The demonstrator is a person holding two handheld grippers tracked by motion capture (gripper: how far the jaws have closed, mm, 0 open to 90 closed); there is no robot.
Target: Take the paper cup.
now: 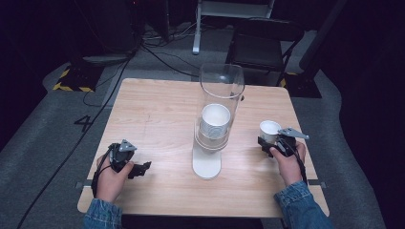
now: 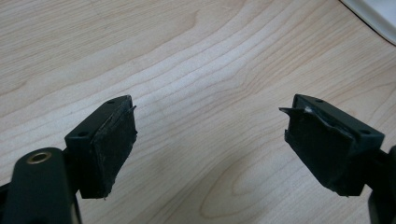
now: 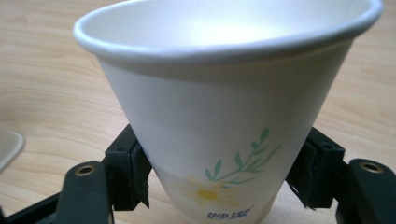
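A white paper cup [image 3: 224, 116] with a daisy print stands upright between the jaws of my right gripper [image 3: 219, 179], whose pads [image 3: 137, 175] press on its lower sides. The high view places this cup [image 1: 270, 129] and right gripper [image 1: 270, 143] near the table's right edge. A tall clear tube dispenser [image 1: 220, 81] on a white base [image 1: 207, 164] stands mid-table with a stack of white cups [image 1: 215, 121] inside. My left gripper [image 1: 143, 167] rests at the front left, open, with bare wood between the jaws of the left gripper [image 2: 210, 144].
The wooden table [image 1: 157, 109] has free surface to the left of and behind the dispenser. A corner of the white base [image 2: 378, 11] lies beyond the left gripper. A dark folding chair [image 1: 260, 45] and floor cables [image 1: 157, 52] sit behind the table.
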